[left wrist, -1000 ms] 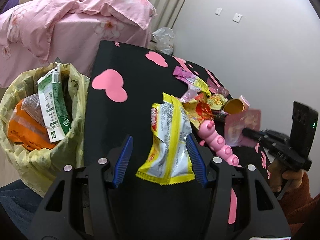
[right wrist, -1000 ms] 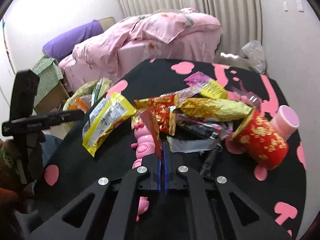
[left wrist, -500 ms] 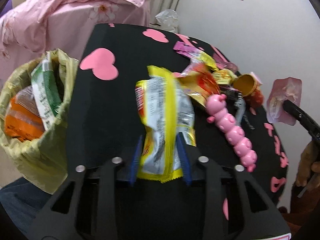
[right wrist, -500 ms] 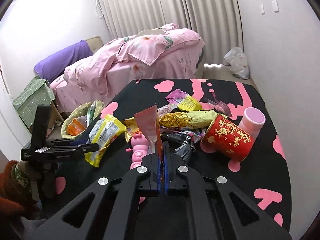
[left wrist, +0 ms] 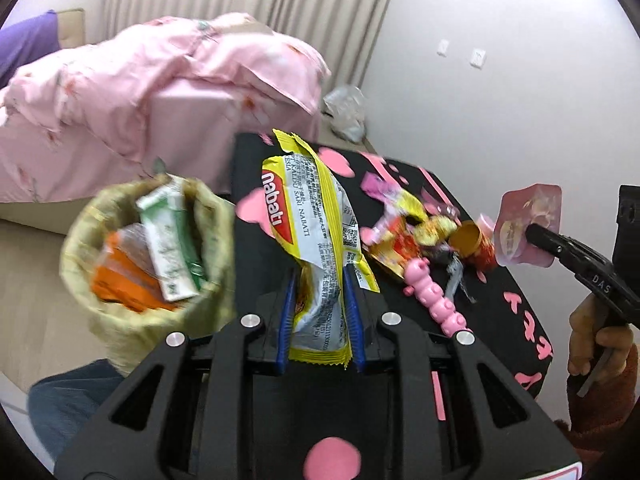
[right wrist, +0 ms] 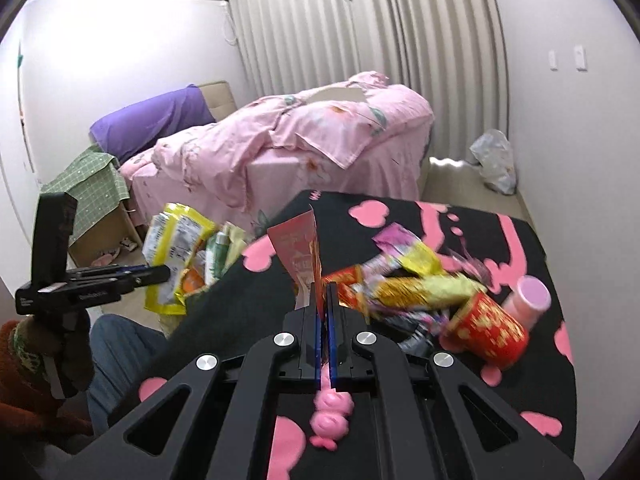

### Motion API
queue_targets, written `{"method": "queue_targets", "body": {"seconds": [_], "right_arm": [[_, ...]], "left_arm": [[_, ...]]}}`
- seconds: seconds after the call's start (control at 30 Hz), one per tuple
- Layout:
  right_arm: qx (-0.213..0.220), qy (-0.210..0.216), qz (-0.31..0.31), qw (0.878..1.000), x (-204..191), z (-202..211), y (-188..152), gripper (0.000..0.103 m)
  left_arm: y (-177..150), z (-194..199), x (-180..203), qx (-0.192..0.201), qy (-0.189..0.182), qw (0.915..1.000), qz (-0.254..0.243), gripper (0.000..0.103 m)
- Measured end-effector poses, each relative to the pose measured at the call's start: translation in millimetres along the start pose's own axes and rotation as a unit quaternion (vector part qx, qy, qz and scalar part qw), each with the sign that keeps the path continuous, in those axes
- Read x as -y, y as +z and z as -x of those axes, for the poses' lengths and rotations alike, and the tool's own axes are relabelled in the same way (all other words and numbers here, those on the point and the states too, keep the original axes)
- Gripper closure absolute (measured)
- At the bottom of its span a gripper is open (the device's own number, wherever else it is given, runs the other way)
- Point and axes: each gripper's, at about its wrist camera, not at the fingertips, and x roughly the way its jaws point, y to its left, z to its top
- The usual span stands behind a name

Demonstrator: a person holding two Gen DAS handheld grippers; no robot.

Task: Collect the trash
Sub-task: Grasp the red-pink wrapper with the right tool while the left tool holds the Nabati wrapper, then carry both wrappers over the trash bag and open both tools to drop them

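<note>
A black table (left wrist: pixel 280 168) stands by a pink bed (right wrist: pixel 320 136). Left tongs (left wrist: pixel 320 292), having just closed on the yellow wrapper (left wrist: pixel 316 216), should carry it squarely over the bag (left wrist: pixel 108 312) off the table's left edge (wrapper droops); right tongs (right wrist: pixel 324 300) pinch a red packet (right wrist: pixel 298 248).

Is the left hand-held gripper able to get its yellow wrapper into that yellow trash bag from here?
Probably yes: the left hand-held gripper holds the yellow wrapper aloft, and the yellow trash bag gapes open beside it, nothing between.

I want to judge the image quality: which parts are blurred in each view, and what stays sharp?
Left wrist view: the trash bag is smeared by motion, while the yellow wrapper in the left tool stays readable. Right wrist view: the wrapper pile is blurred; the bed looks sharp.
</note>
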Motion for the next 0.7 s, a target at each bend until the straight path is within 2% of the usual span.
{"method": "queue_targets", "body": {"seconds": [0.13,0.33,0.53,0.7], "right_arm": [[0.007,0.014,0.025,1.0,-27.1,-11.6,17.1,0.098],[0.009,0.028,0.066,0.997,-65.3,-22.1,30.9,0.098],[0.004,0.042,0.084,0.996,-89.0,-36.1,44.7,0.098],[-0.012,0.064,0.104,0.992,-111.8,-65.6,60.6,0.098]], "left_arm": [[3.8,20.1,-19.4,0.011,0.028,0.9995,0.006,0.081],[3.7,44.9,-50.4,0.038,0.048,0.9975,0.035,0.081],[9.4,59.5,-72.1,0.058,0.067,0.9951,0.045,0.081],[18.2,62.1,-93.8,0.071,0.086,0.9922,0.056,0.081]]}}
